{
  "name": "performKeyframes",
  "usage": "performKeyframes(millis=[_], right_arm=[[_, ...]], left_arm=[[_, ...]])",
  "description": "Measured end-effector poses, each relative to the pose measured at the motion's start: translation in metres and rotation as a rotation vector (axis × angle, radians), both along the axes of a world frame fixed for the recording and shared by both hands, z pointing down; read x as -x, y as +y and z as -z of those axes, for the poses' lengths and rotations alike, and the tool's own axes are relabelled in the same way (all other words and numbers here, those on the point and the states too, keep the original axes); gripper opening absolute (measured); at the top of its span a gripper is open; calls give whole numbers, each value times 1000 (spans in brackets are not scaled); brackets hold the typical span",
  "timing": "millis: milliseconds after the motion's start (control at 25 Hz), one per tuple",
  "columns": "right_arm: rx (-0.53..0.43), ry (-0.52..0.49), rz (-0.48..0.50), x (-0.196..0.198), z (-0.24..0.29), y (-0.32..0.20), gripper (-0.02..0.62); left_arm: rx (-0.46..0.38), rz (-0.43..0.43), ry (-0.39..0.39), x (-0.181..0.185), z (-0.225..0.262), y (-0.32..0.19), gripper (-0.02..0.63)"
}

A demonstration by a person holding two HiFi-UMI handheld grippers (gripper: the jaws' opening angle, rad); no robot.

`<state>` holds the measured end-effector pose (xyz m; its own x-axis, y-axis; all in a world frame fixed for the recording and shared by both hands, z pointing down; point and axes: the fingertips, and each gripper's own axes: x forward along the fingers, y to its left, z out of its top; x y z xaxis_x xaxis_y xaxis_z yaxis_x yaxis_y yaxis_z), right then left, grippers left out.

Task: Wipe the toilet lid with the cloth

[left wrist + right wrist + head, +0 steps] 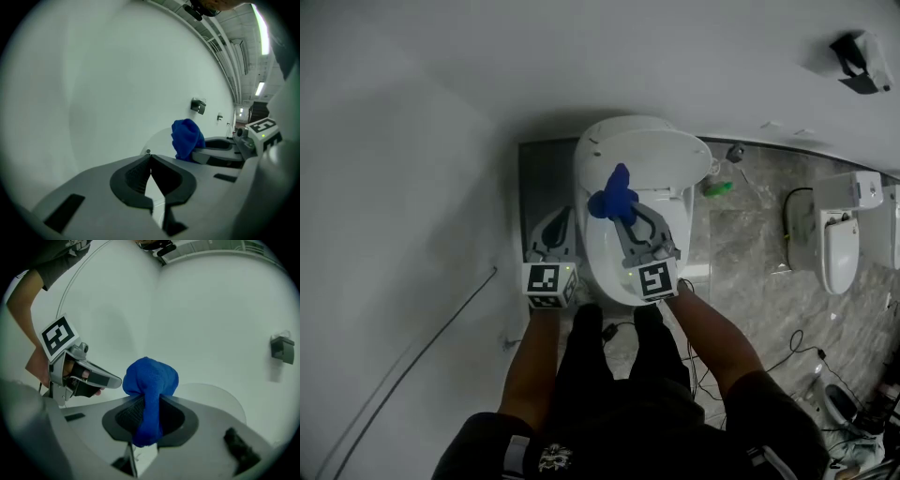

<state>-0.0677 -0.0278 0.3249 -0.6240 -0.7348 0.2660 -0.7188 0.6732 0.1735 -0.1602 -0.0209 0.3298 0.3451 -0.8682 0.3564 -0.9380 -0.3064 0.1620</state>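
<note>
The white toilet [609, 267] stands below me, its lid [642, 150] at the far end against the wall. My right gripper [625, 208] is over the toilet, shut on a bunched blue cloth [613, 195]. In the right gripper view the cloth [151, 380] bulges above the pinched jaws [149, 404] and hangs down between them, with the lid's pale curve [220, 397] behind. My left gripper [560, 225] hovers beside the toilet's left side, shut and empty [150, 158]. From the left gripper view, the cloth [186, 137] shows to the right.
A white wall fills the left and far sides. A grey panel [534, 178] lies left of the toilet. On the marble floor are a green bottle [719, 188], cables [797, 352] and a second toilet [839, 248] at right. A dark box [861, 64] hangs on the wall.
</note>
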Motion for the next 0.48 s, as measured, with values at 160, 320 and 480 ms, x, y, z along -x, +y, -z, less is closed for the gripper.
performKeyframes(millis=[160,320,480], right_arm=[[-7,-3,-23,14,-19,-31,78],[-18,-17,-62,18,-35,-66,78],[-34,-22,-105,13,-48,-95,78]], left_arm=[[-17,-14,-9,3,-16,-26,11],[-32,-24,-16,-2,-25,-50,11],[-45,-23,-16,-6,-36,-68,12]])
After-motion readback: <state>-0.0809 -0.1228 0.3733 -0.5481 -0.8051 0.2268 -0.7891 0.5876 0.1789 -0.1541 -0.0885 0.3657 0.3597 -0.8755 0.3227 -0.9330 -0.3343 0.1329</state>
